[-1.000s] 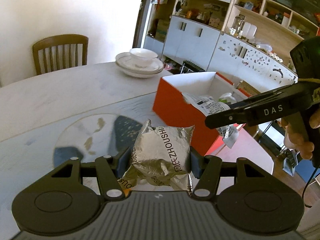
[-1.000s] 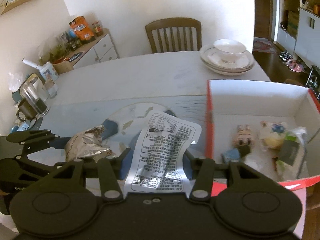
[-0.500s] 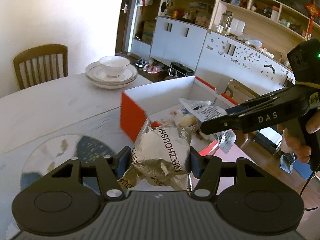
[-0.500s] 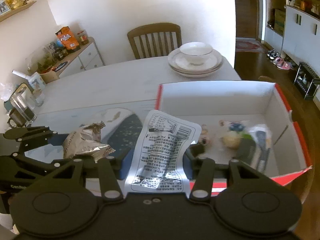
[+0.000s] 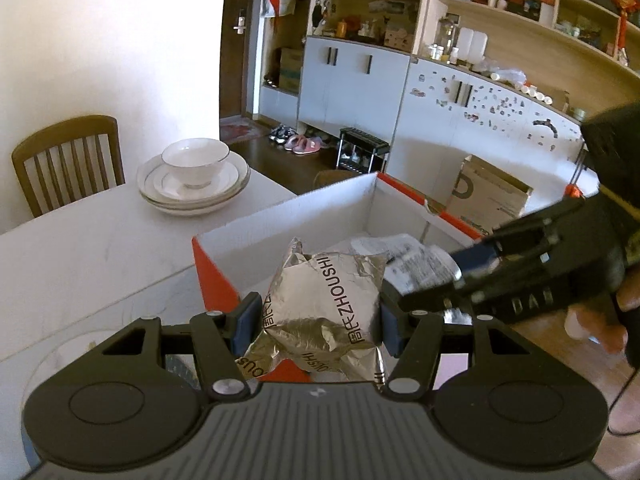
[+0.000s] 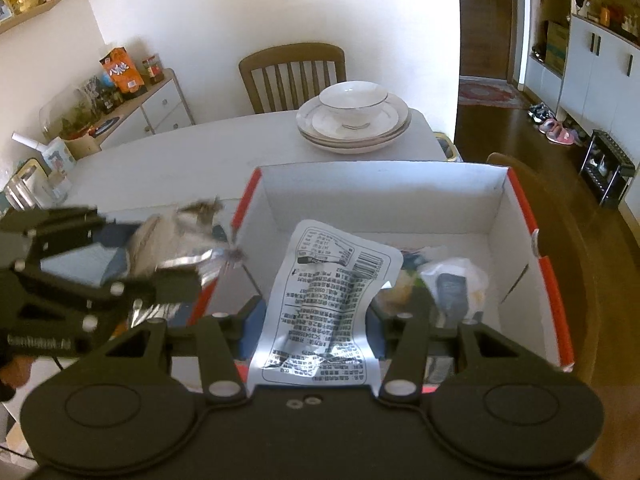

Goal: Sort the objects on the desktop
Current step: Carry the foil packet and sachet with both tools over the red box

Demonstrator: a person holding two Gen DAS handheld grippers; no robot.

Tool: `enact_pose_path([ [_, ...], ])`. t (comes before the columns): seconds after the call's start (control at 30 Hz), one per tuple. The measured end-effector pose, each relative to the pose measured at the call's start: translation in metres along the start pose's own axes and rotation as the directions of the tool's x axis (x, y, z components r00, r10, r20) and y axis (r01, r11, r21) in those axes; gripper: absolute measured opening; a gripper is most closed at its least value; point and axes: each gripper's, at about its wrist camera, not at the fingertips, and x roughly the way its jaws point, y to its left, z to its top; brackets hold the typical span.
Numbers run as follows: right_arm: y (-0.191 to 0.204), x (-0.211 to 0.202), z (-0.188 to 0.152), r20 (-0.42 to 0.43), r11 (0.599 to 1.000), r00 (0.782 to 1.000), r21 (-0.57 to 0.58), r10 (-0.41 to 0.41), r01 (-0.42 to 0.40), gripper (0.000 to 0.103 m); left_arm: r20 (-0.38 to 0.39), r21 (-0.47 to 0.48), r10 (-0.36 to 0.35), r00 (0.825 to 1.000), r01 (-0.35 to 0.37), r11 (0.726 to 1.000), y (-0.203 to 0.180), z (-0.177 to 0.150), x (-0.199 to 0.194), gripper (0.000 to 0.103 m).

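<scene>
Foil packet first: I have it clamped crosswise between the blue pads of my left gripper, its crinkled silver face printed with dark lettering turned up toward the camera. It hangs in the air at the near corner of the box, over the orange outer wall. From the right wrist camera the same packet shows blurred, just left of the box's orange corner, with the left gripper dark around it.

My right gripper is clenched on a flat white sachet covered in fine black print and a barcode. The sachet stands up from the jaws and curls slightly, held above the inside of the box. In the left view that sachet pokes out beyond the foil packet, with the right gripper reaching in from the right and a person's hand behind it.

Down on the white floor of the box lie a few small wrapped items; I cannot tell what they are.

The box sits at the edge of a pale table. Further along the table is a stack of white plates with a bowl on top, and a wooden chair stands behind it against the wall.
</scene>
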Motion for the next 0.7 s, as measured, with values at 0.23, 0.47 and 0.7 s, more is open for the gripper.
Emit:
enact_pose_path([
  [0.23, -0.011, 0.011, 0.006, -0.017, 0.998, 1.000, -0.054, 0.008, -0.009, 0.051, -0.046, -0.032, 0.041, 0.998, -0.043, 0.999, -0.002, 0.023, 0.044, 0.060],
  [0.47, -0.015, 0.028, 0.007, -0.046, 0.995, 0.999, -0.100, 0.004, -0.009, 0.051, -0.106, -0.033, 0.083, 0.991, -0.087, 0.996, 0.001, 0.038, 0.084, 0.060],
  [0.7, -0.014, 0.047, 0.003, -0.093, 0.988, 0.996, -0.155, 0.001, -0.016, 0.051, -0.159, -0.012, 0.122, 0.980, -0.125, 0.992, 0.005, 0.049, 0.116, 0.060],
])
